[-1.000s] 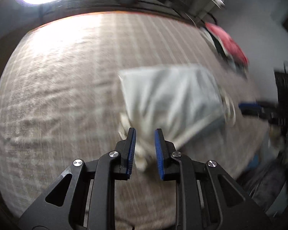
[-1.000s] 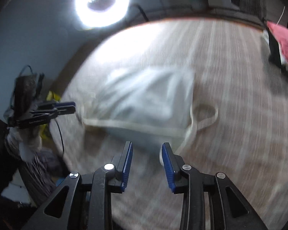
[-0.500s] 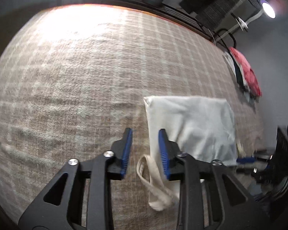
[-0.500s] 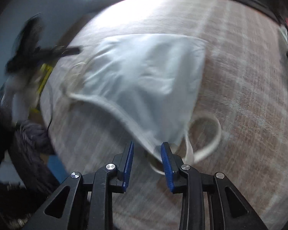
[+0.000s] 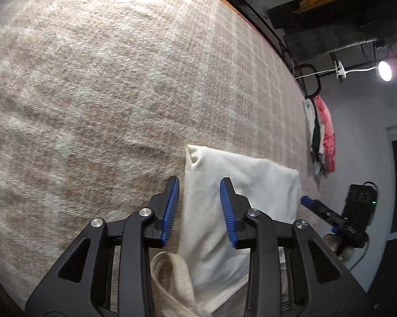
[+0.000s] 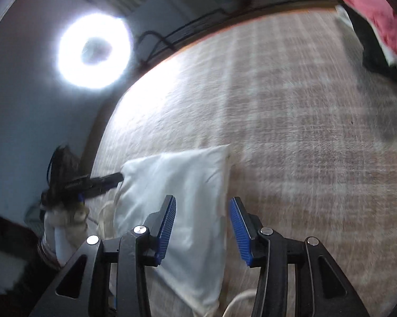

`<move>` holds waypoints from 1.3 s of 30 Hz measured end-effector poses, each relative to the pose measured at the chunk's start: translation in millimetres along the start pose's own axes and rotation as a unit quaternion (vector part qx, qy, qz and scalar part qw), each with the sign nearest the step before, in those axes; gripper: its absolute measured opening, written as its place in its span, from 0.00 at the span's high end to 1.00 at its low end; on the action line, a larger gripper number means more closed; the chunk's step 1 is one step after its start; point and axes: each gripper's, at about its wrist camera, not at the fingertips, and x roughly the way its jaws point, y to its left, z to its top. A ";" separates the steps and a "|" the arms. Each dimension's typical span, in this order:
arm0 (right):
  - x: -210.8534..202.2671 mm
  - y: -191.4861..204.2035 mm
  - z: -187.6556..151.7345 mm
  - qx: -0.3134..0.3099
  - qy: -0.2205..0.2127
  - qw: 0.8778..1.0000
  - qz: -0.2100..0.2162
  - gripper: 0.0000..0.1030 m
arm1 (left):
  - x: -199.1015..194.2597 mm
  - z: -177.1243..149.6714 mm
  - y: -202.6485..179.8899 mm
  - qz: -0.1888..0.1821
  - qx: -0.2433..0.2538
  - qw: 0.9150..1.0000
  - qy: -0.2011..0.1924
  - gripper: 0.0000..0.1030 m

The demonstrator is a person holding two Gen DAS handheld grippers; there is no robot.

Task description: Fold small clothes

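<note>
A white cloth bag [image 5: 240,185] with cream straps [image 5: 174,277] lies flat on the beige checked blanket [image 5: 119,79]. My left gripper [image 5: 199,211] is open and hovers over the bag's left edge, holding nothing. In the right wrist view the same bag [image 6: 188,185] lies under my right gripper [image 6: 202,229], which is open and empty above the bag's right edge. The right gripper also shows in the left wrist view [image 5: 320,208] at the bag's far side, and the left gripper shows in the right wrist view [image 6: 98,182].
A pile of red, white and dark clothes [image 5: 322,134] lies at the blanket's right edge; it also shows in the right wrist view [image 6: 378,21]. A ring light [image 6: 93,52] shines beyond the blanket's far edge. A black device [image 5: 359,206] stands off the blanket.
Both grippers have opened wider and moved closer over the bag. The bag now lies flatter and more compact, with its straps near me.
</note>
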 end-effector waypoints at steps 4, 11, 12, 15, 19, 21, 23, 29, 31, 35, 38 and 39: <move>17.2 -10.3 11.4 0.012 0.015 1.000 0.003 0.62 | -0.1 -0.2 -2.5 -0.023 0.002 1.000 -0.001 0.78; 26.4 -16.5 27.7 0.027 0.008 0.998 0.049 0.64 | -2.1 4.9 0.0 -0.032 -0.012 0.999 -0.014 0.78; 26.8 -19.1 31.1 0.031 0.006 0.998 0.052 0.61 | 1.2 7.6 -0.5 -0.040 -0.021 0.999 -0.015 0.78; 32.5 -25.9 44.7 0.046 0.004 0.997 0.056 0.68 | 9.5 12.5 2.1 -0.060 -0.041 0.997 -0.018 0.78; 42.2 -26.3 56.9 0.048 0.008 0.998 0.045 0.95 | 8.0 10.3 7.2 -0.048 -0.055 0.996 -0.052 0.96; 44.7 -21.4 57.8 0.040 0.003 0.999 0.030 0.98 | 5.3 7.8 7.8 -0.031 -0.054 0.996 -0.068 0.98; 47.6 -14.7 55.9 0.035 -0.008 0.999 0.019 0.99 | 2.0 5.4 5.3 -0.005 -0.040 0.995 -0.086 1.00; 39.4 -21.1 56.9 0.042 -0.025 0.999 -0.024 0.97 | -21.5 9.5 8.9 0.042 -0.032 0.989 -0.142 1.00; 30.0 -26.9 56.8 0.049 -0.035 0.997 -0.047 0.95 | -27.2 9.4 9.2 0.040 -0.026 0.989 -0.138 1.00; 11.4 -19.9 49.9 0.014 -0.038 0.999 -0.030 0.66 | -29.8 1.2 7.3 0.044 0.005 0.994 -0.102 0.84; 7.6 -17.8 37.0 -0.012 -0.022 1.000 -0.014 0.63 | -25.1 -8.8 8.1 0.046 0.016 0.996 -0.071 0.55; 9.5 -18.5 33.1 -0.014 -0.014 1.000 -0.010 0.63 | -24.2 -12.3 8.9 0.043 0.017 0.997 -0.063 0.55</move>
